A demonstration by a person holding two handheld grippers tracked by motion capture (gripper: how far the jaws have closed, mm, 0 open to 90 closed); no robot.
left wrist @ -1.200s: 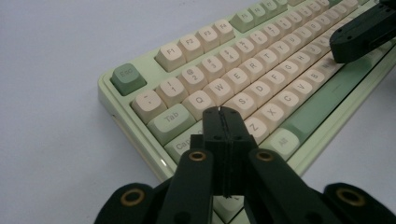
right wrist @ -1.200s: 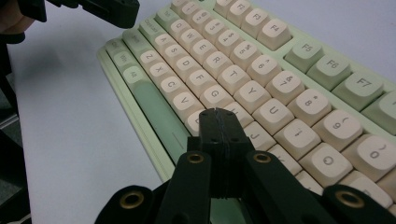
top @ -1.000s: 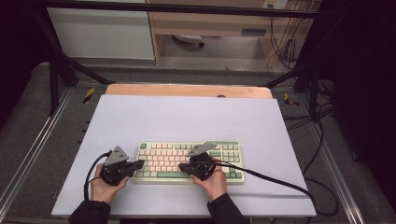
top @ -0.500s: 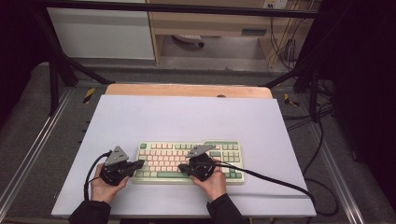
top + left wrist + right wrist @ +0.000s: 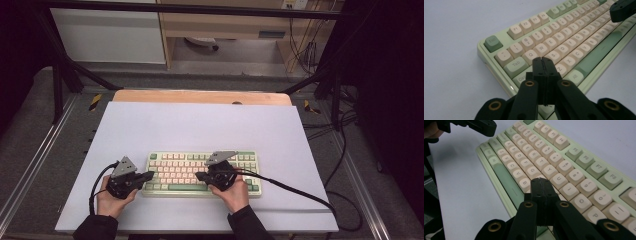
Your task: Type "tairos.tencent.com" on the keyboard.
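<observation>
The likeliest slip from here is a wrong or doubled keypress. Each gripper ends in a blunt black tip about as broad as a keycap, so a tip that lands slightly off centre could push two neighbouring keys at once. The left gripper (image 5: 543, 61) sits with its fingers pressed flat together, nothing between them, over the home-row keys just right of Caps Lock; the right gripper (image 5: 541, 182) is likewise closed on nothing, over the keys below H and J. Which exact key lies under either tip I cannot tell, as the fingers cover it. A second risk is a sideways shove: the keyboard (image 5: 200, 172) rests loose on the table (image 5: 200, 125), and a slanted press could make it slide or pivot. The trailing cable (image 5: 290, 189) at 4 o'clock from the right hand (image 5: 235, 192) could also drag across the right-hand keys.

The keyboard lies near the table's front edge, at 6 o'clock from the table's middle, long side parallel to that edge. From above, the left gripper (image 5: 131, 177) meets its 9 o'clock end and the right gripper (image 5: 215, 175) hovers right of centre. Its case is pale green with rounded corners. Letter and number keys are cream with dark legends; Esc, Tab, the space bar and some function keys are a deeper green. The caps look tall, rounded and clean, closely spaced.
</observation>
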